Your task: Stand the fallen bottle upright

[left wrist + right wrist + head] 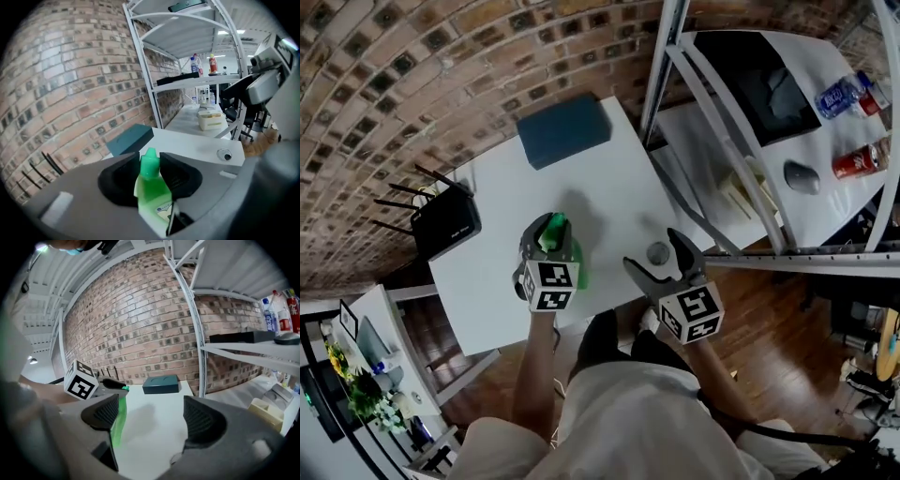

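My left gripper (549, 228) is shut on the cap end of a green plastic bottle (578, 270). In the left gripper view the green cap sits squeezed between the black pads of the left gripper (150, 165), and the bottle's (153, 192) body runs back toward the camera. The right gripper view shows the bottle (117, 420) hanging slightly tilted from those jaws above the white table (600, 187). To its right, my right gripper (654, 249) stands open and empty, jaws wide apart (152, 416).
A dark blue box (563, 129) lies at the table's far edge by the brick wall. A black router (445, 223) sits left. A round cable grommet (658, 254) is under the right gripper. A white shelf rack (722, 103) with bottles (848, 94) stands right.
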`<state>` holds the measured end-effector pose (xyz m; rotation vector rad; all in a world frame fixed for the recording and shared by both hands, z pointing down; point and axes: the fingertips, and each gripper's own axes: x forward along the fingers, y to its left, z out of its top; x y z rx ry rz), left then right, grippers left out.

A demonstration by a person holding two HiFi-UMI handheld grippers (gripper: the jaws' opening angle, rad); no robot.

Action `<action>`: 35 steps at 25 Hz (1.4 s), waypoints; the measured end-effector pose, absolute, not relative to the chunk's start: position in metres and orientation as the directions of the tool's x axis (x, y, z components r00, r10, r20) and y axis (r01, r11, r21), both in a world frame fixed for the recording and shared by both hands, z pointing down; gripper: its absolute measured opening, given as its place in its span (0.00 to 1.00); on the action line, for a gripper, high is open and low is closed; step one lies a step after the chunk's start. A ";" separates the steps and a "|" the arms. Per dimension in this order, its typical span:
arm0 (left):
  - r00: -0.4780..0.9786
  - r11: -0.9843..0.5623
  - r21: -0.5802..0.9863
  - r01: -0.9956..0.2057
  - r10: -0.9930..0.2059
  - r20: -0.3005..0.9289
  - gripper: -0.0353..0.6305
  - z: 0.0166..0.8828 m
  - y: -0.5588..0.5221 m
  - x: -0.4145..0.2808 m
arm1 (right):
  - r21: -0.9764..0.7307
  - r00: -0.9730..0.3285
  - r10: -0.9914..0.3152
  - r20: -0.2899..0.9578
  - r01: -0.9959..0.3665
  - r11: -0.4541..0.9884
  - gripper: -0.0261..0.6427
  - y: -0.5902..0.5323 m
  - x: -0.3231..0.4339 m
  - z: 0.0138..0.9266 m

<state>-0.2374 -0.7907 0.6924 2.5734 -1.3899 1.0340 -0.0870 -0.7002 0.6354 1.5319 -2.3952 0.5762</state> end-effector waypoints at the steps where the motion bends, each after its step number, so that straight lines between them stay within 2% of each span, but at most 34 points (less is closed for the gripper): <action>1: 0.367 -0.576 -0.285 -0.766 -0.756 0.542 0.28 0.683 -0.780 -0.242 | -0.202 -0.431 -0.808 0.401 -0.902 0.381 0.67 -0.694 -0.089 0.635; 9: 0.390 -0.544 -0.456 -0.705 -0.834 0.391 0.28 0.651 -0.668 -0.239 | -0.209 -0.492 -0.792 0.362 -0.871 0.445 0.67 -0.638 -0.107 0.618; 12: 0.334 -0.461 -0.464 -0.756 -0.882 0.332 0.28 0.648 -0.647 -0.245 | -0.204 -0.491 -0.801 0.344 -0.871 0.447 0.67 -0.623 -0.101 0.611; 17: 0.265 -0.357 -0.399 -0.845 -0.926 0.267 0.29 0.650 -0.618 -0.264 | -0.196 -0.499 -0.806 0.319 -0.866 0.459 0.67 -0.596 -0.091 0.605; 21: 0.237 -0.325 -0.339 -0.883 -0.932 0.275 0.30 0.653 -0.606 -0.269 | -0.191 -0.523 -0.800 0.293 -0.852 0.487 0.67 -0.583 -0.083 0.602; 25: 0.212 -0.276 -0.247 -0.929 -0.943 0.258 0.43 0.642 -0.588 -0.272 | -0.186 -0.542 -0.799 0.262 -0.840 0.509 0.67 -0.570 -0.080 0.595; 30: 0.190 -0.221 -0.129 -0.967 -0.957 0.218 0.43 0.615 -0.521 -0.281 | -0.236 -0.544 -0.809 0.225 -0.836 0.496 0.67 -0.523 -0.086 0.588; 35: 0.219 -0.225 -0.027 -0.974 -0.965 0.147 0.48 0.579 -0.445 -0.286 | -0.222 -0.552 -0.816 0.172 -0.829 0.514 0.67 -0.457 -0.103 0.570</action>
